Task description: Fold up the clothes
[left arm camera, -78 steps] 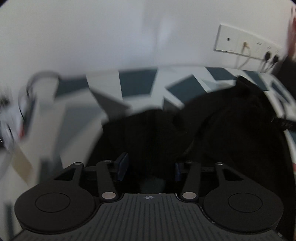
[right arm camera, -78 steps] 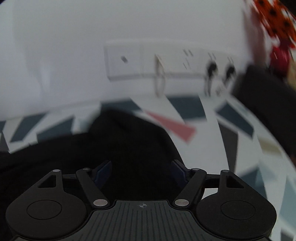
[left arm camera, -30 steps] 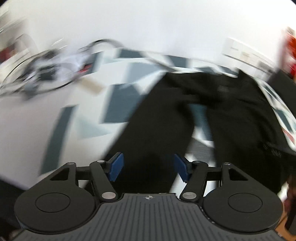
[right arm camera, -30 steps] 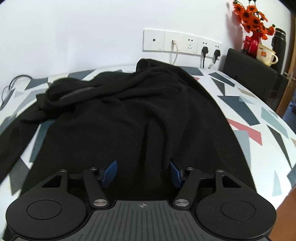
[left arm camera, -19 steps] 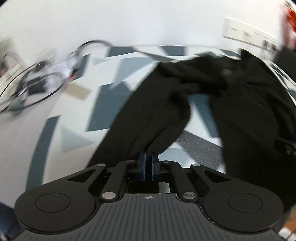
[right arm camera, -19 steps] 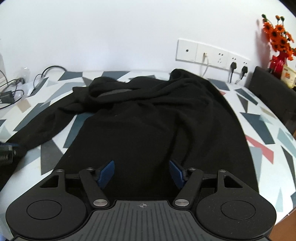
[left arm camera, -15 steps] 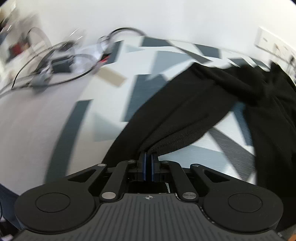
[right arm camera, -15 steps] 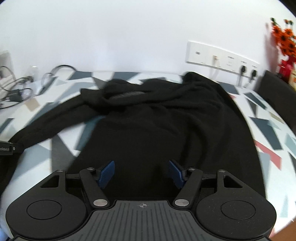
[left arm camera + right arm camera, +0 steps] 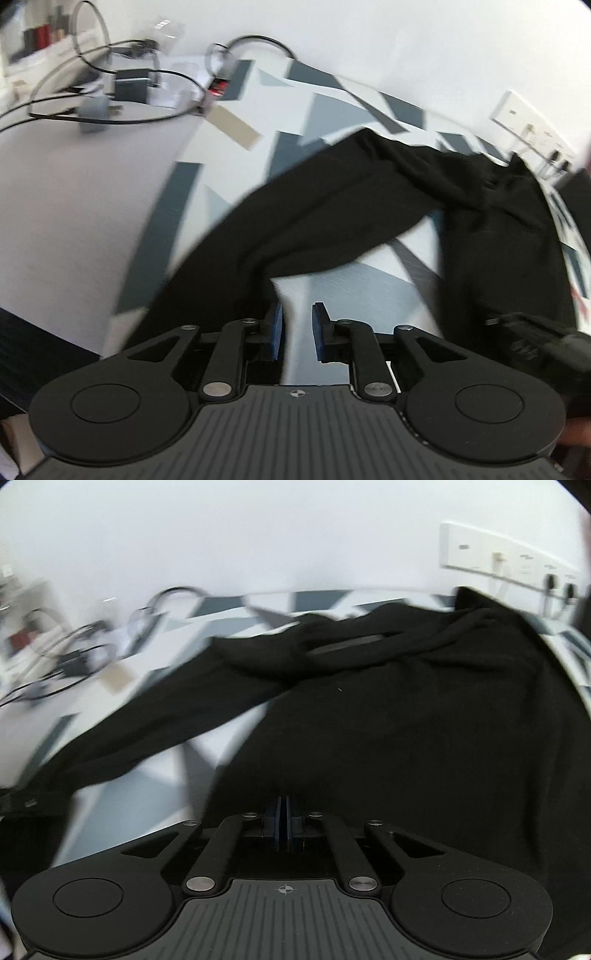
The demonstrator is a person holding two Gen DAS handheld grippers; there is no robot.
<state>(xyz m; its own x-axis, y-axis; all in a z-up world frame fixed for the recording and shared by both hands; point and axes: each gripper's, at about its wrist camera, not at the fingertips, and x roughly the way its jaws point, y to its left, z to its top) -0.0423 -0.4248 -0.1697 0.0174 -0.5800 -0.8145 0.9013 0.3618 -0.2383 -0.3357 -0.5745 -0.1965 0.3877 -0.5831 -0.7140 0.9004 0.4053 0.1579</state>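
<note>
Pinching the black garment's [image 9: 406,720] hem, right gripper [image 9: 283,818] fingers meet.

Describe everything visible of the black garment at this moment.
The garment is plain black, soft and knit-like, with long sleeves. It lies spread but rumpled on the patterned tablecloth, its body wrinkled and bunched near the far wall. One sleeve stretches out sideways across the cloth, ending beside the left hand-held gripper, whose fingers are parted with nothing between them. The right hand-held gripper is shut on the near edge of the garment's body. Motion blur hides finer detail.
</note>
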